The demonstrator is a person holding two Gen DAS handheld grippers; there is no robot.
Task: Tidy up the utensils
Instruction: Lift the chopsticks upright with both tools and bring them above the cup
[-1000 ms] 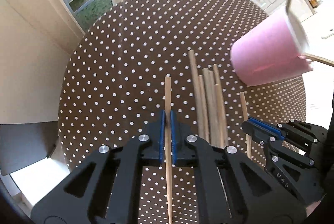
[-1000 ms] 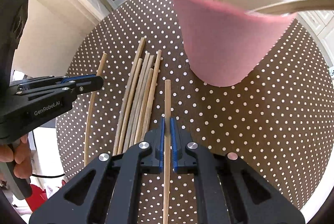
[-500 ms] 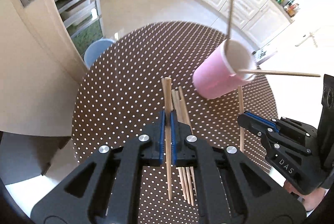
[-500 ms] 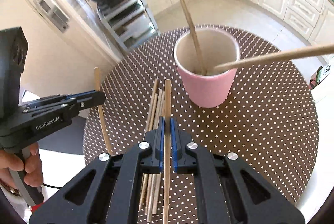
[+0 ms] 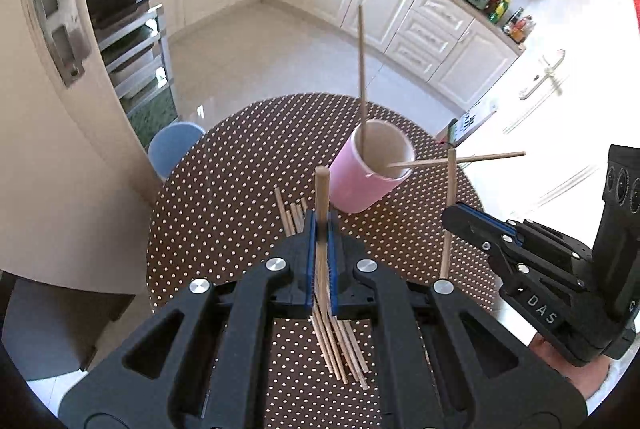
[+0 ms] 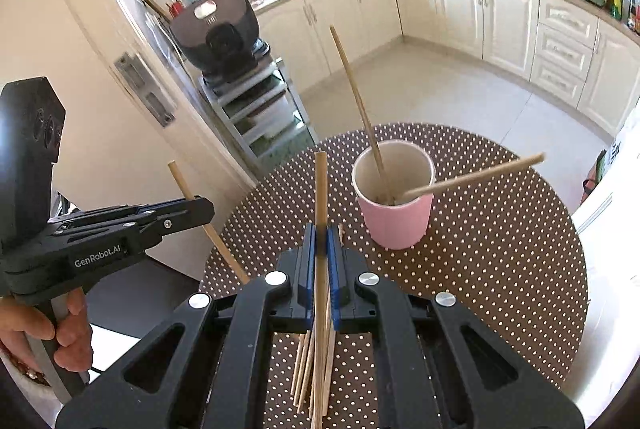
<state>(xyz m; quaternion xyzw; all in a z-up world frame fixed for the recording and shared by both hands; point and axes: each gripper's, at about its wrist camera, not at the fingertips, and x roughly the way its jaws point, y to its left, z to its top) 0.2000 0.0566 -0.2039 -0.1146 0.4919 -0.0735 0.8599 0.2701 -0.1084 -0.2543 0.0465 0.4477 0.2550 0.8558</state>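
Chopsticks are the work item, and the round polka-dot table (image 5: 224, 213), filling the lower centre of both views, carries the loose chopstick bundle (image 5: 340, 349) flat at lower centre, awaiting collection. Right of centre stands the pink cup (image 6: 394, 225), upright with two chopsticks (image 6: 360, 101) leaning against its rim, evidently the collection container. Each gripper is fully clamped on one stick, clear of the table: the left gripper (image 5: 318, 225) grips the left-held chopstick (image 5: 321, 189), the right gripper (image 6: 320, 237) grips the right-held chopstick (image 6: 321, 189), presumably for insertion.

Both grippers, left (image 5: 319, 229) and right (image 6: 319, 235), have lifted their chopsticks (image 5: 321, 189) (image 6: 320, 189) well above the table (image 5: 240, 189).
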